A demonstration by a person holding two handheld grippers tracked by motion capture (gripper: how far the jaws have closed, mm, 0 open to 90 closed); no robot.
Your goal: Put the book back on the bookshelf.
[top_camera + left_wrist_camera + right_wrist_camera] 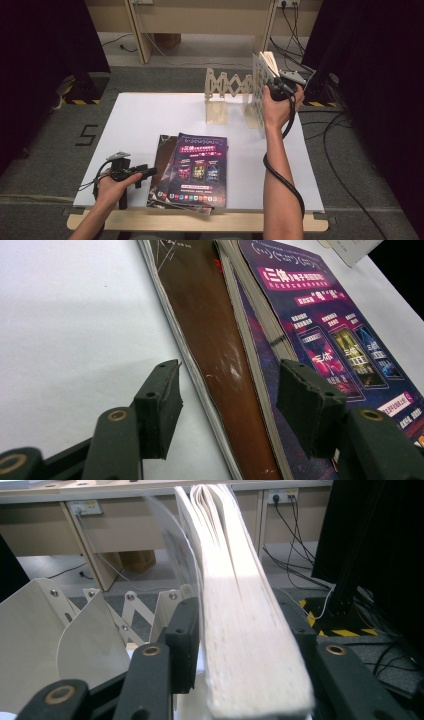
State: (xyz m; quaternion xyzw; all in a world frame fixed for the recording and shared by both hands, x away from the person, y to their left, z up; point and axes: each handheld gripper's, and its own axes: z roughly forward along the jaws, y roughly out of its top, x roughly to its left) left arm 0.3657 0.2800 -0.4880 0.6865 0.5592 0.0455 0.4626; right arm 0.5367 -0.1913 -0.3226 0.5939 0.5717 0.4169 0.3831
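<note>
Right gripper (272, 82) clamped on thick white-paged book (263, 90), held upright at the beige wooden accordion rack (226, 95).
Right gripper view: the book's page edge (250, 645) sits squarely between both pads, touching each. Left gripper (145, 172) has jaws apart, gripping nothing, low over the white table (140, 120); the brown glossy magazine (220, 365) edge lies between its fingers (160, 405), purple-cover magazine (197, 167) stacked on top.
</note>
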